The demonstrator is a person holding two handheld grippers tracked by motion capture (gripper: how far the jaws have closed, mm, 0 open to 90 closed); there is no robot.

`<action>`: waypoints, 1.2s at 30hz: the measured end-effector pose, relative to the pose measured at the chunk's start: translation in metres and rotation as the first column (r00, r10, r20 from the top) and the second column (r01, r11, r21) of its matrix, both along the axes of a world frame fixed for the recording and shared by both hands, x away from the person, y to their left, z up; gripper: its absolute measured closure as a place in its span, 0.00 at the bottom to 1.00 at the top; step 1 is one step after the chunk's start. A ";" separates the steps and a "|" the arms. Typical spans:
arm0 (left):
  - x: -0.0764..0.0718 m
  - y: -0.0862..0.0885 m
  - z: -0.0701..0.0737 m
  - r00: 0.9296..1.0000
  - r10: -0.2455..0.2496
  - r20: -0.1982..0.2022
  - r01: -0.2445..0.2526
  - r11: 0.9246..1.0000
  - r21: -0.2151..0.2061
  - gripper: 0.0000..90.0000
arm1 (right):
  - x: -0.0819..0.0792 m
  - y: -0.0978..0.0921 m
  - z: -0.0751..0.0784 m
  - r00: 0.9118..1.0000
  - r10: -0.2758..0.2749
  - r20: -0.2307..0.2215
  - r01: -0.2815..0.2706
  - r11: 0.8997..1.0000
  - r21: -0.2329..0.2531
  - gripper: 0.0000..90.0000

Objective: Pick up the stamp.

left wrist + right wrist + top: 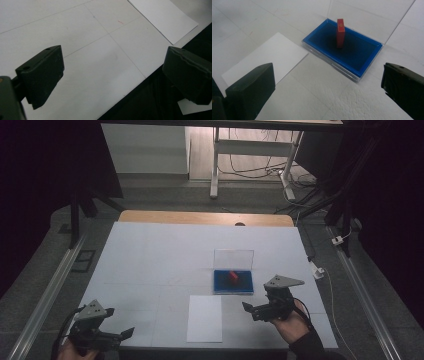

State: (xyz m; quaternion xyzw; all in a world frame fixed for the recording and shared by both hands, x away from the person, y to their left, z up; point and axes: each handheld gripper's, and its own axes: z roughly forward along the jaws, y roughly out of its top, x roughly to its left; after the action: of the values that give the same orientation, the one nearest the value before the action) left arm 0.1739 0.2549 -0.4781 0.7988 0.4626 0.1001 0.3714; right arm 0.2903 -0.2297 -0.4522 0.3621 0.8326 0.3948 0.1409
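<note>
Right gripper view | red block (340, 32) upright in blue tray (369, 66) | ahead of spread fingers (252, 90)

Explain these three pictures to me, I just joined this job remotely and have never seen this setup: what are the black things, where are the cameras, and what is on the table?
No robot arm here: a person holds a hand gripper in each hand. The high view looks down from above the person's side. The left gripper is at bottom left, the right gripper at right, in the person's hand.

The other two pictures come from cameras riding on the grippers, so the two black blocks rising from the bottom of each are that gripper's own jaws. Both pairs stand wide apart and hold nothing.

On the white table lie a sheet of white paper and an open ink pad case with a blue pad and a clear lid standing up behind. A small red stamp stands upright on the pad. The right gripper view faces that case.
</note>
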 end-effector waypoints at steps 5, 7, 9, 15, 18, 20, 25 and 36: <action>0.000 0.000 0.000 1.000 0.000 -0.001 0.000 1.000 0.000 0.04 | 0.007 0.004 0.000 1.000 0.019 -0.005 -0.020 0.999 -0.029 0.00; 0.000 0.000 0.000 1.000 -0.001 -0.001 0.001 1.000 -0.001 0.04 | 0.013 0.005 -0.002 1.000 0.019 -0.013 -0.020 0.999 -0.032 0.00; 0.000 0.000 0.000 1.000 0.000 0.000 0.000 1.000 0.000 0.04 | 0.017 0.007 -0.003 1.000 0.020 -0.009 -0.020 0.999 -0.043 0.00; 0.000 0.001 0.000 1.000 0.000 -0.003 0.000 1.000 -0.001 0.04 | 0.026 0.012 -0.006 1.000 0.021 -0.017 -0.022 0.998 -0.062 0.00; 0.001 0.001 0.000 1.000 0.000 -0.005 0.000 1.000 -0.003 0.04 | 0.030 0.015 -0.008 1.000 0.021 -0.021 -0.023 0.997 -0.073 0.00; 0.000 0.001 0.000 1.000 0.000 -0.004 0.000 1.000 -0.003 0.04 | 0.033 0.017 -0.009 0.999 0.024 -0.025 -0.025 0.997 -0.077 0.00; 0.001 0.001 0.000 1.000 0.002 -0.005 -0.002 1.000 -0.004 0.04 | 0.045 0.025 -0.012 0.999 0.029 -0.032 -0.032 0.995 -0.091 0.00; 0.001 0.002 0.000 1.000 0.004 -0.007 -0.004 1.000 -0.008 0.04 | 0.068 0.042 -0.022 0.999 0.035 -0.041 -0.040 0.993 -0.116 0.00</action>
State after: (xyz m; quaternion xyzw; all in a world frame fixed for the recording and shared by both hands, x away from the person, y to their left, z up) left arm 0.1745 0.2564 -0.4782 0.7966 0.4659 0.0963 0.3730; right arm 0.3585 -0.1874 -0.4739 0.3452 0.8634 0.3411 0.1382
